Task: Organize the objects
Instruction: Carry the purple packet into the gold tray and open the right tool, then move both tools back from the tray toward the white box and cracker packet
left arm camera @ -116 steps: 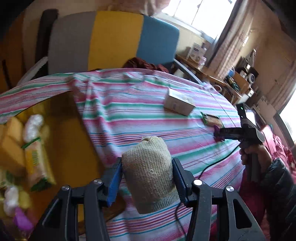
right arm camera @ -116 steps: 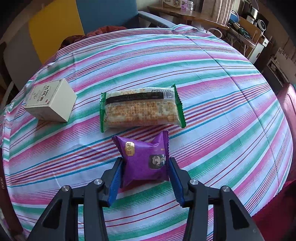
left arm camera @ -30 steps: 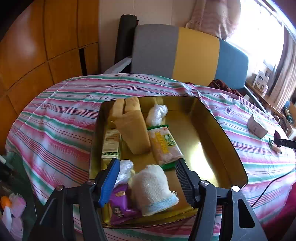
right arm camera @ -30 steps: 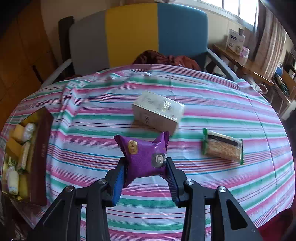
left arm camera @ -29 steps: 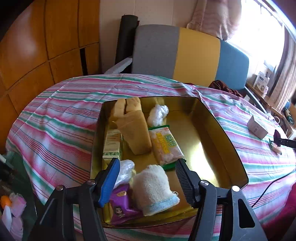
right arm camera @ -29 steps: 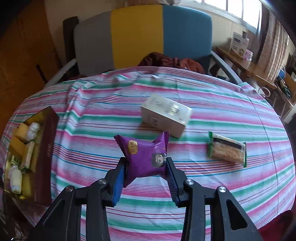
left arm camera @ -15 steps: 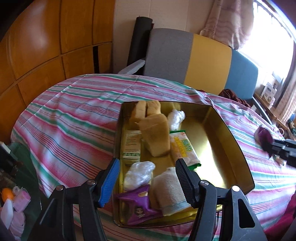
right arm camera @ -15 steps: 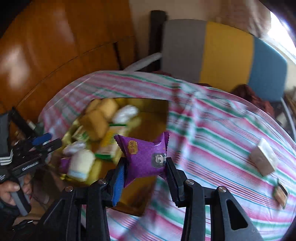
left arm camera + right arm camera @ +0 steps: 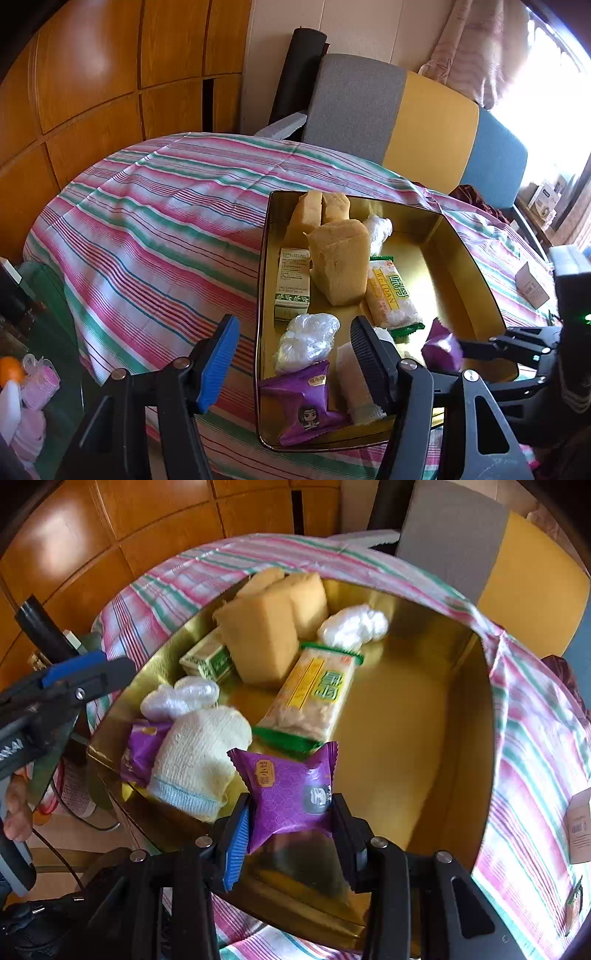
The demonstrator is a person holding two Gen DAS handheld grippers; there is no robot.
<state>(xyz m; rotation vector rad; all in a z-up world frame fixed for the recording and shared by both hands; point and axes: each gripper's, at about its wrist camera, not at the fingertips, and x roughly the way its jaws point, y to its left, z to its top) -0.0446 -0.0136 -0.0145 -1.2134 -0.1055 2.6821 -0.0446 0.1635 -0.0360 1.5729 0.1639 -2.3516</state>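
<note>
Purple snack packet [image 9: 291, 794] is now over the gold tin [image 9: 424, 716]; a second ago it hung above bare striped cloth with the white box and cracker pack behind it. Right gripper [image 9: 290, 827] has its fingers clamped on the packet's two sides, low centre of the right wrist view. Left wrist view has changed little: the tin sits slightly further right in frame than a second ago, and the right gripper [image 9: 458, 349] with its packet [image 9: 441, 345] has come in at the right edge.

Packet: glossy purple wrapper, crimped ends flared upward, small orange label upper left, dark round emblem at right. Held above the tin's near edge, clear of the contents.

Left gripper [image 9: 291, 354]: fingers apart, nothing between the pads, hovering over the tin's near-left corner.

Tin contents: knit sock [image 9: 199, 757] just left of the held packet, a second purple packet [image 9: 142, 747] partly under it, two clear plastic wads, green-edged rice cracker pack [image 9: 314, 701], yellow sponge blocks [image 9: 266, 642], small green box [image 9: 208, 659]. The tin's right half is bare.

Table [image 9: 155, 221] has a pink-green striped cloth. White box [image 9: 532, 284] lies at far right. Sock and cracker pack crowd the space directly ahead of the packet.
</note>
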